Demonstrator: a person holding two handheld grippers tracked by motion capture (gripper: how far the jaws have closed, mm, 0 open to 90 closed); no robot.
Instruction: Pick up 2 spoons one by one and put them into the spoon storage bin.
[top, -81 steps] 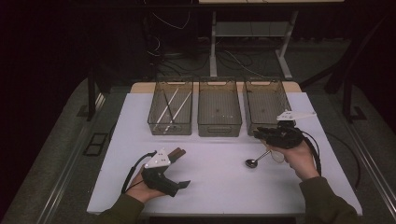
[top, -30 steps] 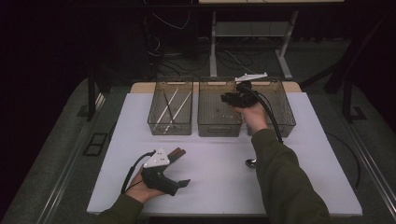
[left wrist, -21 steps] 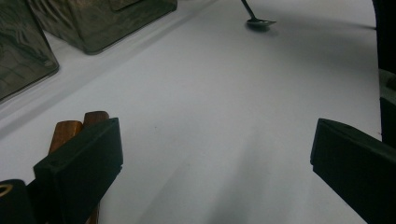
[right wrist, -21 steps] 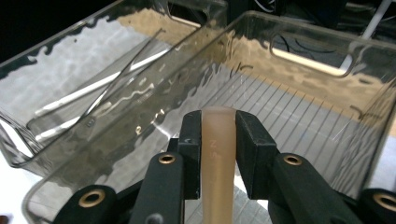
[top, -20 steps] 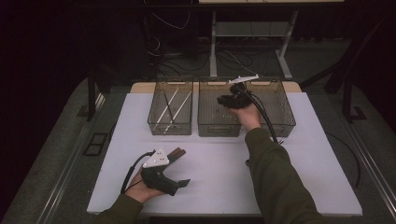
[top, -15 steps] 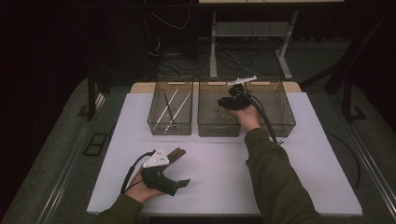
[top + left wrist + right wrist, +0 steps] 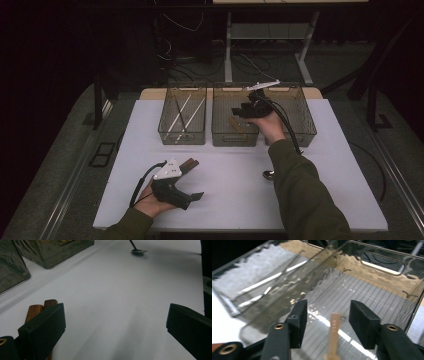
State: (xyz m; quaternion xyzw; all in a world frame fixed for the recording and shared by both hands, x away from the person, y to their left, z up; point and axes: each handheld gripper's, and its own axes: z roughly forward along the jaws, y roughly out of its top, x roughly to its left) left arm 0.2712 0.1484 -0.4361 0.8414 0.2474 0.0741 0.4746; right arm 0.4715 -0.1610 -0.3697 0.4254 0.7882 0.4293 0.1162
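My right gripper (image 7: 241,111) hangs over the middle clear bin (image 7: 235,141). Its jaws have just been opening and now stand apart. In the right gripper view a pale wooden stick (image 7: 334,333) shows blurred between the jaws of my right gripper (image 7: 329,315), with neither pad touching it. From above, the wooden stick (image 7: 235,124) shows inside the middle bin under the gripper. My left gripper (image 7: 195,179) rests on the white table near the front left, wide open. Two brown wooden handles (image 7: 37,311) lie beside its left jaw, not gripped.
Three clear bins stand in a row at the back. The left bin (image 7: 182,135) holds thin white sticks (image 7: 184,112); the right bin (image 7: 300,112) lies behind my right wrist. A metal spoon (image 7: 269,174) lies on the white table (image 7: 225,200) beside my right forearm.
The right hand has gone from the table near the spoon up to the middle bin. Its jaws have spread and the wooden stick is free of them. The left hand has not moved.
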